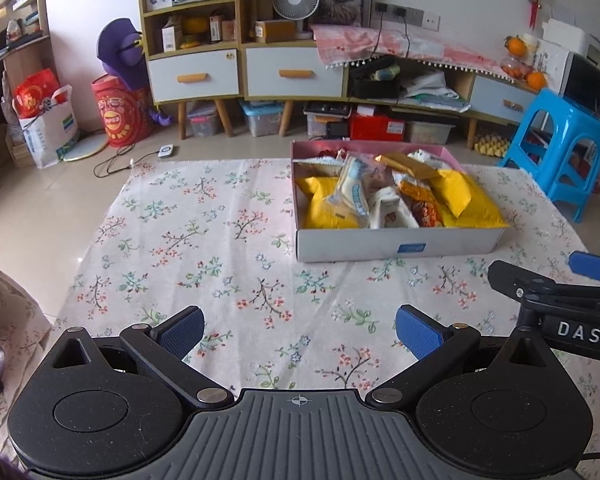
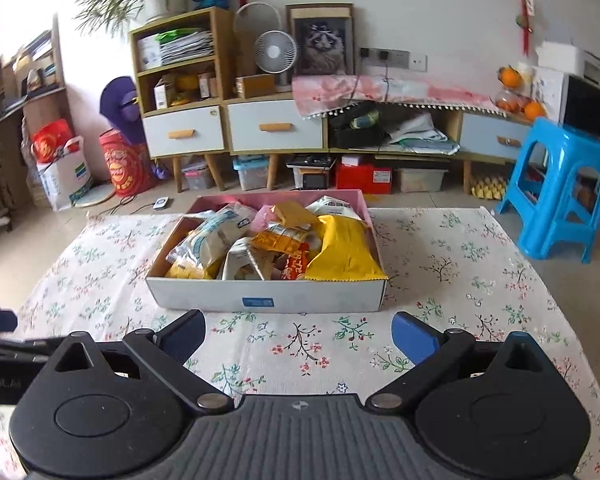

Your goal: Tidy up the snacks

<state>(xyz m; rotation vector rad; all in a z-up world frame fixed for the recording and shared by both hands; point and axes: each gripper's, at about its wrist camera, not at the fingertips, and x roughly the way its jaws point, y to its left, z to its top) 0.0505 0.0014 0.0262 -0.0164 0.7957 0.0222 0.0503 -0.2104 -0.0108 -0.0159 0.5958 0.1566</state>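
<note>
floral cloth [image 2: 440, 264] on tile floor | cabinets [image 2: 228, 124] behind

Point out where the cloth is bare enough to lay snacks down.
The floral cloth lies bare left of the snack box and between the box's near wall and both open grippers. A narrower strip runs between box and blue stool. The box itself is crammed.

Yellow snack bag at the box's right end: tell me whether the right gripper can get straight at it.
Probably yes. The right gripper is open, facing the box across bare floral cloth. The yellow snack bag lies on top, uncovered; only the low front wall needs clearing.
</note>
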